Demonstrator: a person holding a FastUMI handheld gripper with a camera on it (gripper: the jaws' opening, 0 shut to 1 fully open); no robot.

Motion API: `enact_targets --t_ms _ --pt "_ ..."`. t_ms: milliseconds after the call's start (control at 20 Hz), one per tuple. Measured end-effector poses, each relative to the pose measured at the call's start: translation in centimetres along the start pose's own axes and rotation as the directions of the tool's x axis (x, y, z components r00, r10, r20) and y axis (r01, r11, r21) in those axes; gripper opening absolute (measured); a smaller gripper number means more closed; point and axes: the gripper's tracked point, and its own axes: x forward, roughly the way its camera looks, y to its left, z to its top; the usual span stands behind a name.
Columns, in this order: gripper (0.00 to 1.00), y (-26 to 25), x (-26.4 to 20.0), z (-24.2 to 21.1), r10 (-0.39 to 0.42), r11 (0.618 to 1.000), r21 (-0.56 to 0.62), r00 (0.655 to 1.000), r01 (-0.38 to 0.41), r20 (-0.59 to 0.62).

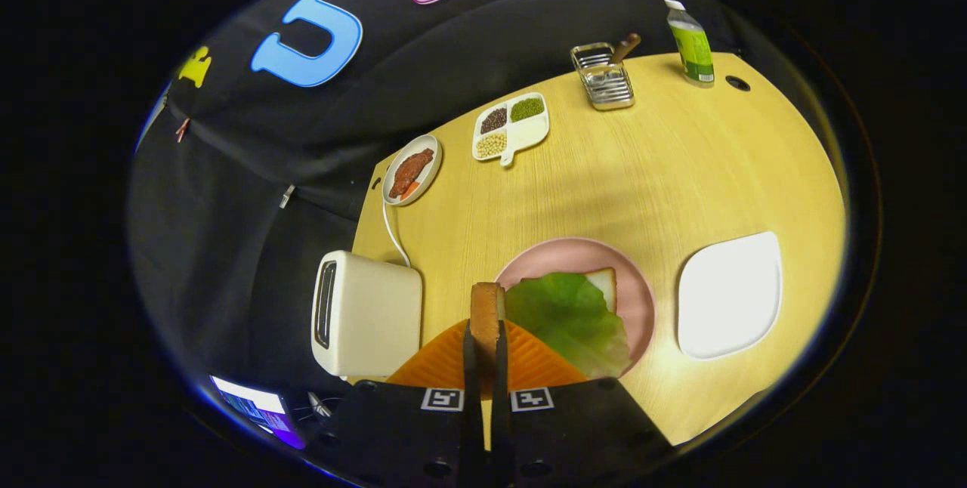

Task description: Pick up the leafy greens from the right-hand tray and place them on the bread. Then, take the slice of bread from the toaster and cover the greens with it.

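Pinching a bread slice (487, 318) edge-on, the jaws of the gripper (484, 344) press on both its faces, above the counter (680, 171) between the toaster (366, 314) and the pink plate (638, 299). The leafy greens (570, 322) lie on the bread (604, 284) on that plate. The white tray (729, 295) sits just beyond, to the right.

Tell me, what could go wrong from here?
The claw pinches the browned bread slice on edge, so it might slip or twist free. The green lettuce leaf overhangs the bread beneath on the round pink plate, so lowering the slice could push the leaf askew.
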Motion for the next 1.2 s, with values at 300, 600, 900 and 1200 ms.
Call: enact_targets --t_ms 300,600,900,1200 --pt "0.08 -5.0 2.3 0.6 -0.088 0.995 -0.047 0.996 0.088 0.019" --pt "0.13 -9.7 3.7 -0.6 -0.209 0.972 -0.102 0.978 0.210 0.021" --pt "0.44 -12.4 3.5 -0.6 -0.301 0.936 -0.174 0.952 0.304 0.046" --pt "0.89 -11.3 0.6 -0.2 -0.294 0.927 -0.207 0.948 0.314 0.126"
